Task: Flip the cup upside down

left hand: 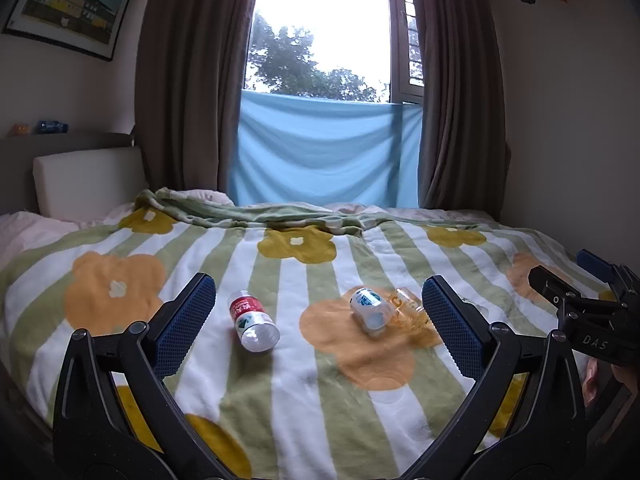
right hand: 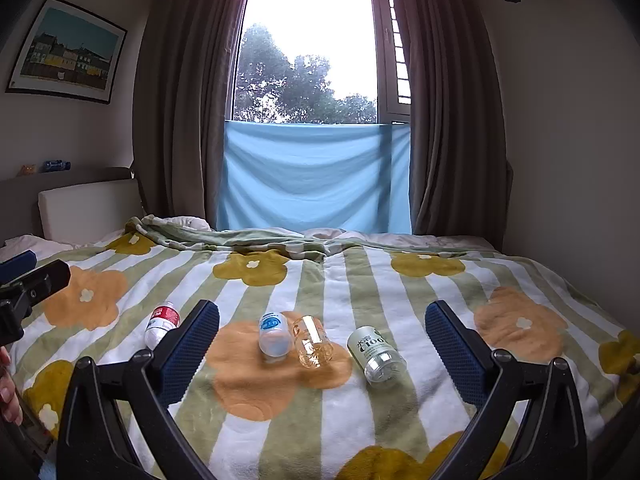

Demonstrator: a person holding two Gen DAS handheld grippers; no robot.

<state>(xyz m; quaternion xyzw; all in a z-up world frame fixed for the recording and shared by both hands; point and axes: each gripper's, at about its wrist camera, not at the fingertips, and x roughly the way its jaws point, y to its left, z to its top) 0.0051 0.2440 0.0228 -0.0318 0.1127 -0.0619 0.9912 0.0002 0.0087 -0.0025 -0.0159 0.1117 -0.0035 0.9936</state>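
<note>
Cup (right hand: 311, 342) of clear amber-tinted glass lies on its side on the bed's plush blanket (right hand: 360, 412), just ahead of the right tool (right hand: 322, 344) and between its two spread fingers, slightly toward the left one. Touching or almost touching the cup's left side lies a blue-labelled bottle (right hand: 273, 334); to the cup's right, a little apart, lies a green-labelled bottle (right hand: 376, 354), and a red-labelled bottle (right hand: 162, 322) sits beyond the left finger, partly hidden by it. Open blanket stretches ahead of all four to a rumpled fold near the window, and more open blanket lies nearer than them, between the fingers. The right tool stands wide and holds nothing, levelled low over the bed and pointing toward the window. The left tool (left hand: 319, 314) is equally wide and empty, held to the left of the other; in its view the cup (left hand: 408, 308) lies just inside its right finger, partly hidden behind the blue-labelled bottle, and the red-labelled bottle lies nearer its left finger. The blanket is soft fleece, striped green and white with orange and mustard flowers. The fingers carry blue, finely ribbed pads (right hand: 192, 350) on black frames.
</note>
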